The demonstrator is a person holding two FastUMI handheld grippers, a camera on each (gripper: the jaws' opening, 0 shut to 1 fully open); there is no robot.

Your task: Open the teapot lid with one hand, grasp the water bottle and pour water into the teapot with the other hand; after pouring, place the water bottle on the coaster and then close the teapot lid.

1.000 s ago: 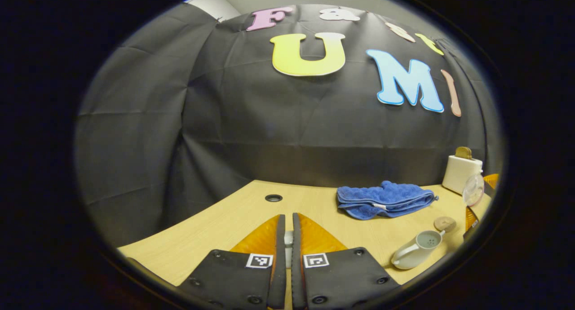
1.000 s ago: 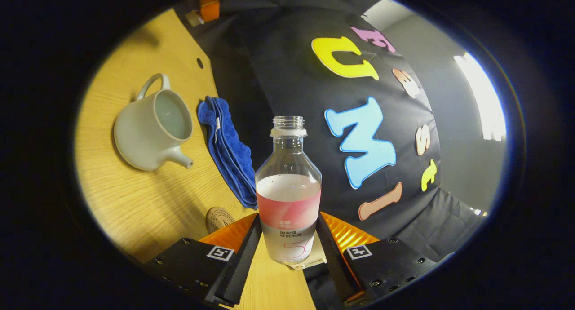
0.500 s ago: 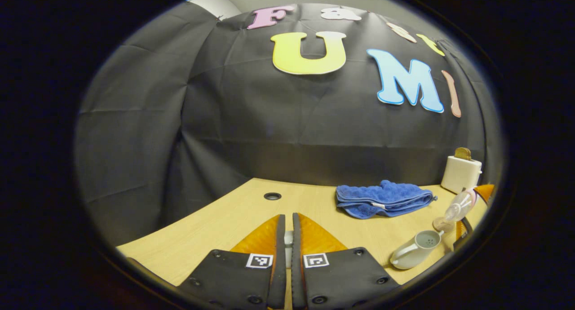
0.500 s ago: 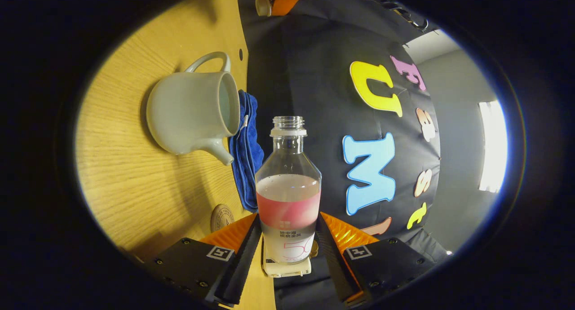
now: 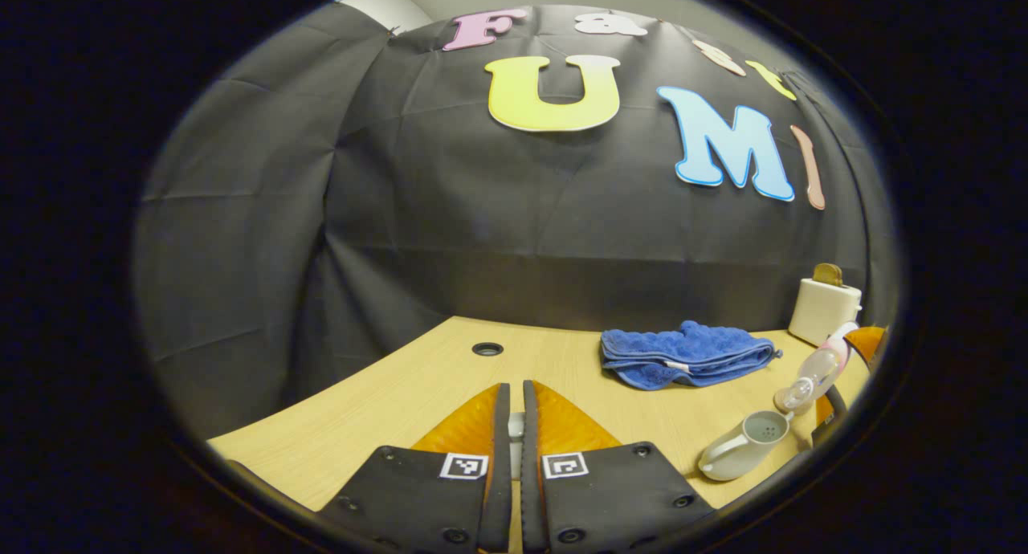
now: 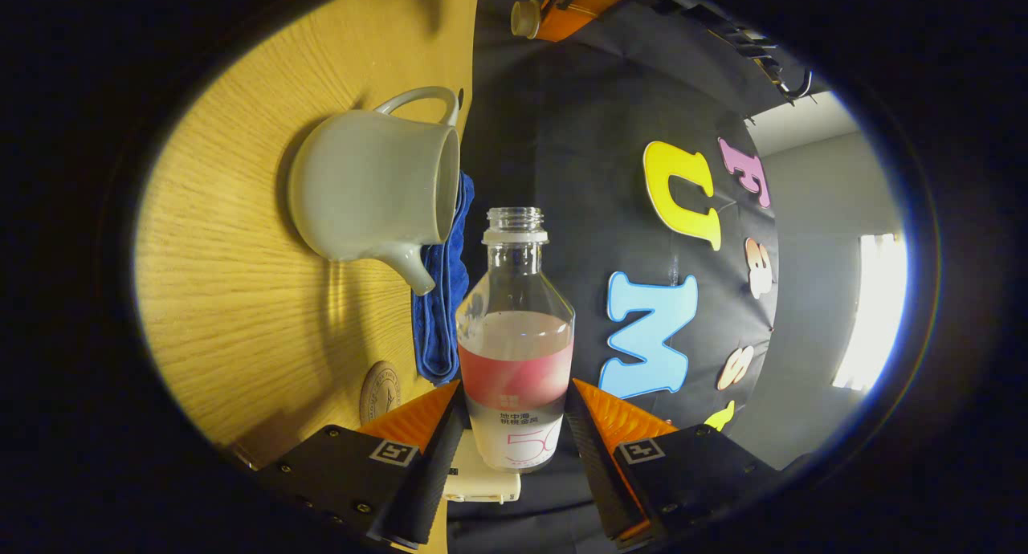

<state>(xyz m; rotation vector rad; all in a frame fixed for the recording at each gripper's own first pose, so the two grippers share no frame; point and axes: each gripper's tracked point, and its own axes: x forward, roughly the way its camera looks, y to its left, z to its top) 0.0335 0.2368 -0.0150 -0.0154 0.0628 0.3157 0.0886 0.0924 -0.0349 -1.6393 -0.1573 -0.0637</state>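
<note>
The right tool (image 6: 514, 425) clamps the water bottle (image 6: 515, 337), tipped with its mouth beside the open teapot (image 6: 373, 186) at 10 o'clock. Tilt gently, keeping the mouth over the opening; the left tool (image 5: 514, 425) stays clenched on the lid, held clear.

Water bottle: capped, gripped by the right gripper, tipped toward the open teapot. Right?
Not capped. The right gripper view shows the water bottle with an open neck, no cap. The rest holds: the right gripper grips it, tipped toward the open teapot.

Glossy ceramic teapot (image 6: 373, 185), wood-grain table (image 6: 241, 313)
</note>
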